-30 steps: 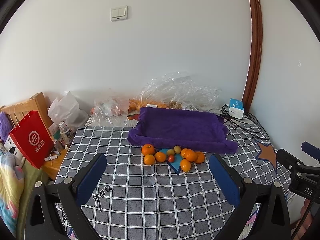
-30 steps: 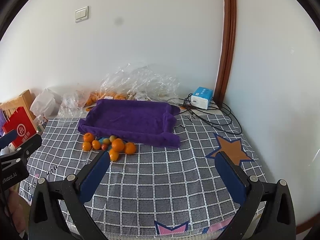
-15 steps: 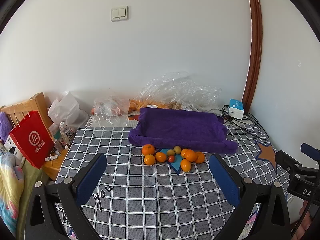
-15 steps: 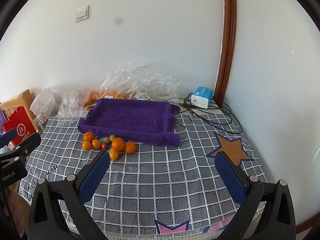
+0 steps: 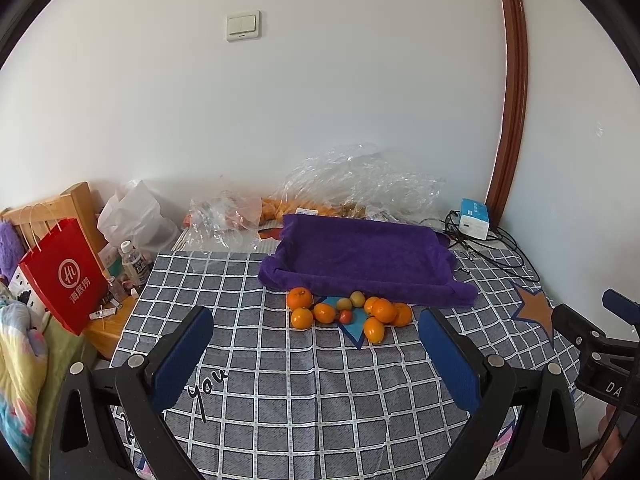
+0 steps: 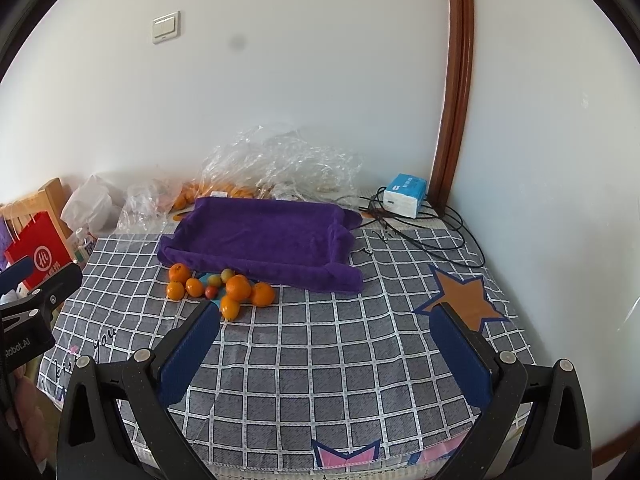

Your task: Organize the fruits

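Note:
Several oranges (image 5: 383,310), two small green fruits (image 5: 350,301) and a small red one (image 5: 345,316) lie in a cluster on the checkered cloth, just in front of a purple tray-shaped towel (image 5: 366,254). The cluster (image 6: 238,287) and the purple towel (image 6: 260,234) also show in the right wrist view. My left gripper (image 5: 316,354) is open and empty, well short of the fruit. My right gripper (image 6: 326,350) is open and empty, to the right of the cluster and nearer than it.
Crumpled clear plastic bags (image 5: 360,182) holding more orange fruit lie behind the towel by the wall. A blue-and-white box (image 5: 474,219) with black cables (image 6: 424,226) sits at the back right. A red paper bag (image 5: 64,276) and bottles (image 5: 134,264) stand left of the table.
Both grippers have barely shifted; the fruit and the towel have not moved.

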`<state>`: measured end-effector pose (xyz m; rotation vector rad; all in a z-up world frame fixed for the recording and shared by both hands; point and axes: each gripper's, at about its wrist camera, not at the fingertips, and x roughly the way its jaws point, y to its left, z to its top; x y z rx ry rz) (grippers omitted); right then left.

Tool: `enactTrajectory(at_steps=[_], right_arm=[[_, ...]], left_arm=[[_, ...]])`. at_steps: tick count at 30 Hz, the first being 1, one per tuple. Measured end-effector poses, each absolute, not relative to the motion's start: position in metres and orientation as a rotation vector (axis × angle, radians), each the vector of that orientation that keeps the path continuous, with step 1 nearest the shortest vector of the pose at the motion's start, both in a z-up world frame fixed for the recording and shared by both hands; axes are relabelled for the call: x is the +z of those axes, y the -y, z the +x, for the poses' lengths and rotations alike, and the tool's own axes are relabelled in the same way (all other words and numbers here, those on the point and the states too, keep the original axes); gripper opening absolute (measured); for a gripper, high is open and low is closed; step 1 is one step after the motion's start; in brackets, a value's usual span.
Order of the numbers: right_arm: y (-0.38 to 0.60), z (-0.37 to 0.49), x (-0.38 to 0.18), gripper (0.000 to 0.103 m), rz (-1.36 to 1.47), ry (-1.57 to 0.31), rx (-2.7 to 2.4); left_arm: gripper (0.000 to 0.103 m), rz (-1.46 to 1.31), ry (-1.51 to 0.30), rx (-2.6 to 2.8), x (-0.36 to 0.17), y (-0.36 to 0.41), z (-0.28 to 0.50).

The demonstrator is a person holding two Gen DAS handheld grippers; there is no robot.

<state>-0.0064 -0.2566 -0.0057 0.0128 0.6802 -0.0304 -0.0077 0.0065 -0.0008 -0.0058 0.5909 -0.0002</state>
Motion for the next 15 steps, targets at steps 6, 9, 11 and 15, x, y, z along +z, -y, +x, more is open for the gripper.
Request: enactTrajectory(at_steps=[6,9,11,15], right_arm=[[0.2561,-0.0054,-0.0069,0.103,0.015,-0.686,-0.028],[0.2545,-0.0055,-0.0069,0.103,0.011,-0.685,-0.028],[0.2539,-0.0046,-0.0061,0.103,0.011,-0.683,-0.026],[0.2524,-0.0038,-0.0035,0.103,0.016,-0.675,-0.024]], left_arm=[[0.103,-0.007,-0.591,-0.003,-0.0010,-0.0078,-0.0076],[0.103,-0.006,-0.590,-0.001,-0.0019,-0.0080,-0.0079],[0.103,-0.003,-0.588,0.003,-0.0024,-0.0082,-0.0071],[0.103,-0.002,-0.588,0.005,-0.0042,-0.0080,-0.0053]])
